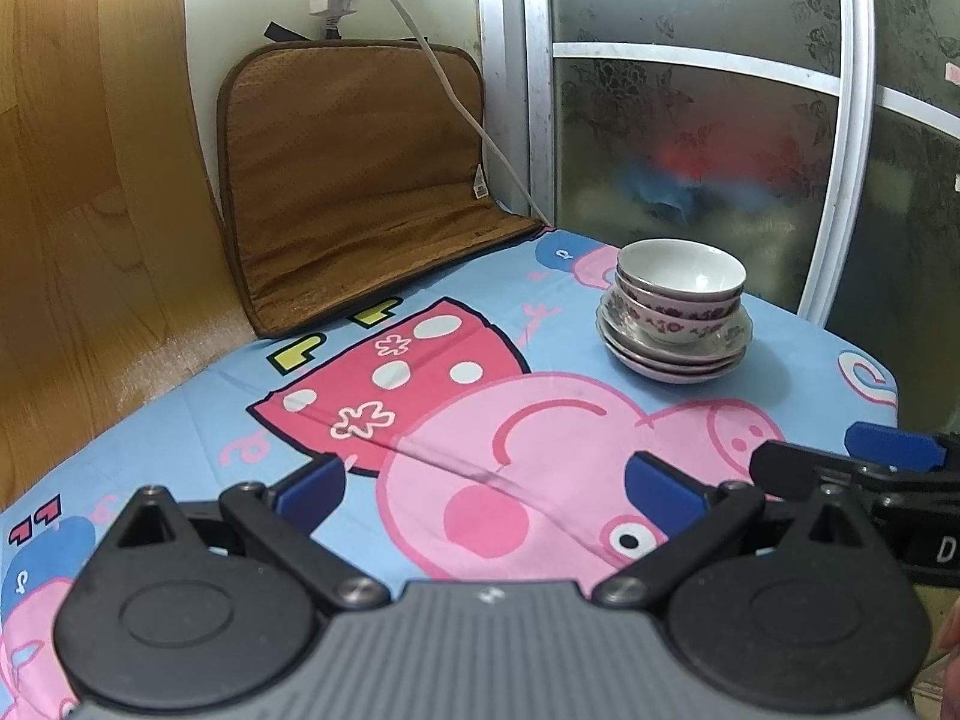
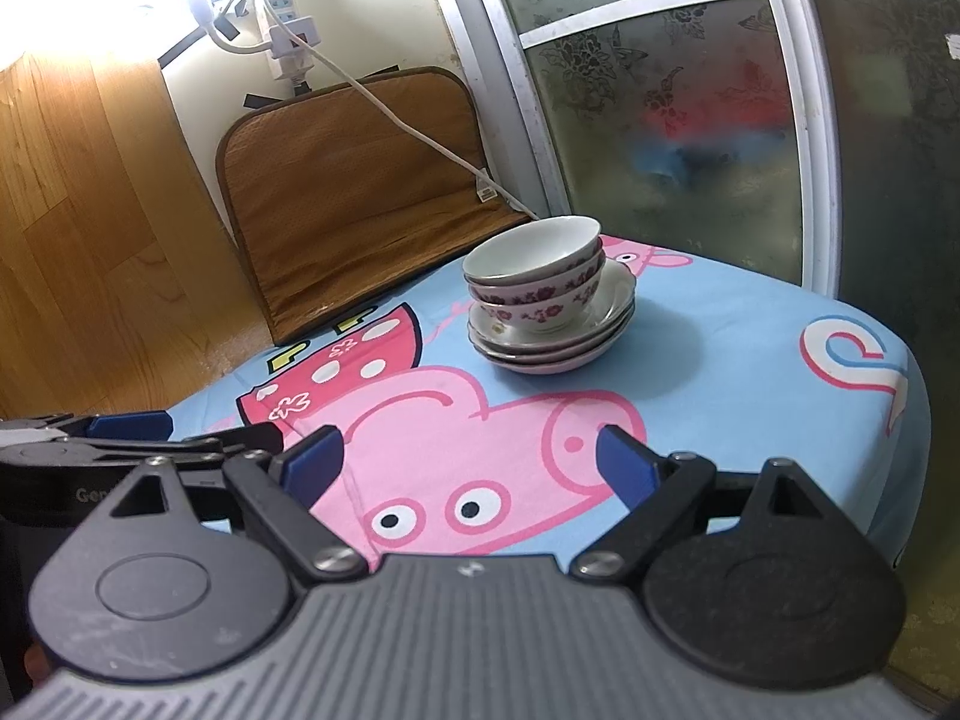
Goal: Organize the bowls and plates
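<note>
A stack of white bowls (image 1: 681, 282) with purple flower rims sits on a stack of white plates (image 1: 675, 351) at the far right of the table; in the right wrist view the bowls (image 2: 537, 267) and plates (image 2: 555, 339) stand ahead in the middle. My left gripper (image 1: 486, 483) is open and empty, low over the cloth, well short of the stack. My right gripper (image 2: 471, 462) is open and empty, also short of the stack. Each gripper shows at the edge of the other's view, the right one (image 1: 852, 468) and the left one (image 2: 120, 438).
The table wears a blue cartoon-pig cloth (image 1: 456, 408). A brown mat (image 1: 354, 180) leans against the back wall, with a white cable (image 1: 456, 102) and power strip above. A wood panel (image 1: 78, 210) is on the left, a frosted glass door (image 1: 690, 138) on the right.
</note>
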